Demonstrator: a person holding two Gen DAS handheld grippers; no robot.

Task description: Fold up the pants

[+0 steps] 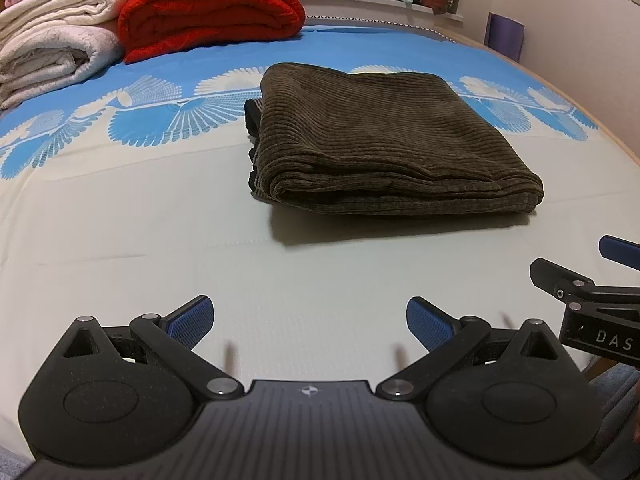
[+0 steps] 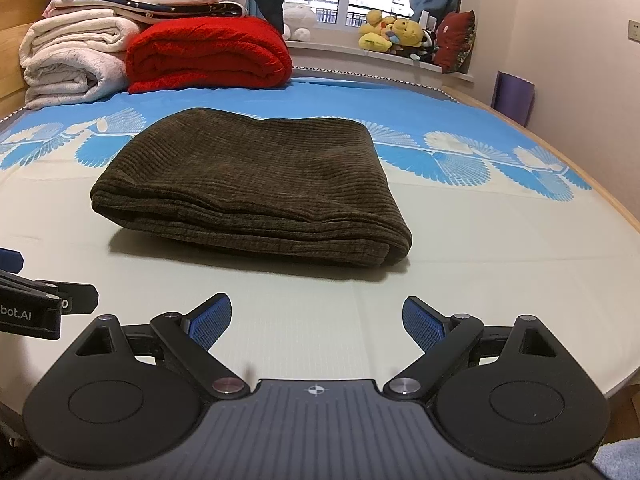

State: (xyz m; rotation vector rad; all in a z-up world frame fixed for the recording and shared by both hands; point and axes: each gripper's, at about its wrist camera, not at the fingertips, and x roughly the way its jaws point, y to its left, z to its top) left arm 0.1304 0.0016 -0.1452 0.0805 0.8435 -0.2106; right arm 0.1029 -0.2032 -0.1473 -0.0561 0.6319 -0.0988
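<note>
The dark brown corduroy pants (image 1: 384,136) lie folded in a compact stack on the bed, also in the right wrist view (image 2: 256,184). My left gripper (image 1: 310,322) is open and empty, held back from the pants over the pale sheet. My right gripper (image 2: 316,320) is open and empty, also short of the pants' near edge. The right gripper's fingers (image 1: 560,276) show at the right edge of the left wrist view. The left gripper's fingers (image 2: 80,294) show at the left edge of the right wrist view.
A red folded blanket (image 2: 208,54) and a stack of white blankets (image 2: 72,60) sit at the head of the bed. Stuffed toys (image 2: 396,34) line the window sill. The bed's wooden edge (image 2: 600,184) runs along the right.
</note>
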